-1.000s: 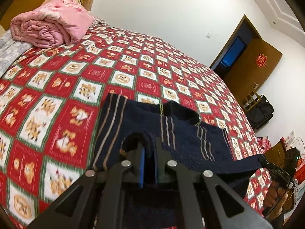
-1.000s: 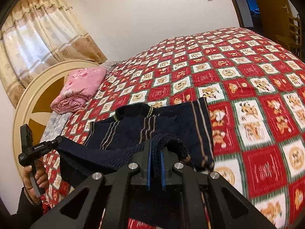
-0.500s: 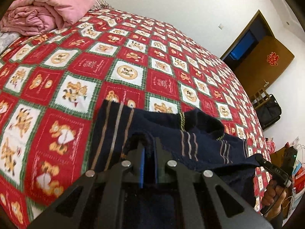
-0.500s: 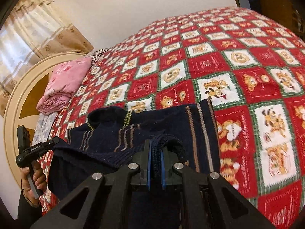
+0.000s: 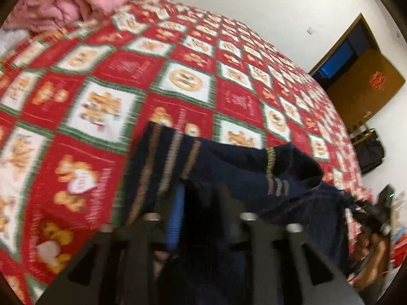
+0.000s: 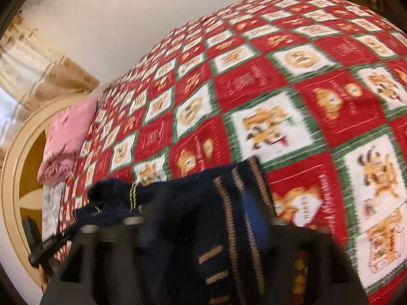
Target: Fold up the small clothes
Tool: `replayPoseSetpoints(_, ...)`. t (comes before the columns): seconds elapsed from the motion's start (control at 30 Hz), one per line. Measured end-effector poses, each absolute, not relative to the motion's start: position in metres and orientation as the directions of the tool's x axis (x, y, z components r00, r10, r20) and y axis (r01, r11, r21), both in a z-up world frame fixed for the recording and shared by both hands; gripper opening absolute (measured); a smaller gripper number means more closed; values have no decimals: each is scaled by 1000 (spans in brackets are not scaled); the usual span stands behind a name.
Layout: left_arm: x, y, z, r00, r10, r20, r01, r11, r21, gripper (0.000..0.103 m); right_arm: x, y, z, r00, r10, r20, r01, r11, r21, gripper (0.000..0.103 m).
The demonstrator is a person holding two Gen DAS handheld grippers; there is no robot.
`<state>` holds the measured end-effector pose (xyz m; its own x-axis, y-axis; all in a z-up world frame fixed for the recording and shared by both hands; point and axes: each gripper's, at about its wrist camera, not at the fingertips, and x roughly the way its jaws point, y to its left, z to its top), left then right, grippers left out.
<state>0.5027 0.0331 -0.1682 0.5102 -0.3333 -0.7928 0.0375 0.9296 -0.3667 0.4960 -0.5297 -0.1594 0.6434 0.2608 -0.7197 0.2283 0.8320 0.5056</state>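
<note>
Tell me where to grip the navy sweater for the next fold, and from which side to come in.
Grip the navy sweater at its two near corners by the striped band, one hand-held gripper each. Come in low from the near bed edge, fingers along the checked quilt. Its collar points away and the striped edges face you, so they slide between the fingers. Blur hides the exact hem line.

I see a small navy knit sweater (image 5: 229,167) with tan stripes, lying on the bed at about 6 o'clock in my left wrist view. Its ribbed collar sits towards 3 o'clock. In my right wrist view it (image 6: 203,203) is bunched, striped edge at 5 o'clock.
</note>
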Motion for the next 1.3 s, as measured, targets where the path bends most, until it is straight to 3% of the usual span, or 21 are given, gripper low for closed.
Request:
replayPoseSetpoints(0.03,495,38,-164,539,-305,-785,30,938,-344,61,493,-532,-156,653,239,-719,235,838,493,65)
replayPoseSetpoints(0.07,491,43,-161,558,-293,-776,27,941,-336,64,488,-532,-151,662,211,-719,237,852,467,65)
replayPoseSetpoints(0.2,481,65,-150,611,-255,-749,-20,941,-337,64,471,-506,-131,686,186,-703,135,917,375,65)
replayPoseSetpoints(0.4,470,30,-158,582,-229,-780,43,967,-251,68,468,-425,-136,597,336,-729,-108,934,342,65)
replayPoseSetpoints(0.53,476,21,-184,544,-78,-836,-28,993,-111,69,481,-426,-171,547,173,-819,22,975,221,65)
replayPoseSetpoints(0.67,472,40,-202,557,-45,-829,-81,991,-108,88,476,-440,-171,561,213,-800,29,961,276,64)
replayPoseSetpoints(0.77,466,47,-201,556,-71,-828,-72,989,-132,88,455,-438,-155,593,153,-790,43,974,221,65)
replayPoseSetpoints(0.93,440,38,-193,592,-51,-805,-44,995,-95,87,398,-417,-137,625,229,-746,-92,971,221,65)
replayPoseSetpoints(1.07,429,28,-194,617,-3,-787,-15,1000,-15,88,383,-408,-168,537,103,-838,-49,995,91,65)
replayPoseSetpoints(1.2,423,25,-195,628,13,-778,-14,1000,6,89,378,-403,-157,580,74,-811,-31,997,68,65)
replayPoseSetpoints(1.3,419,25,-196,631,9,-776,-6,1000,7,89,383,-365,-136,625,126,-770,-127,990,59,65)
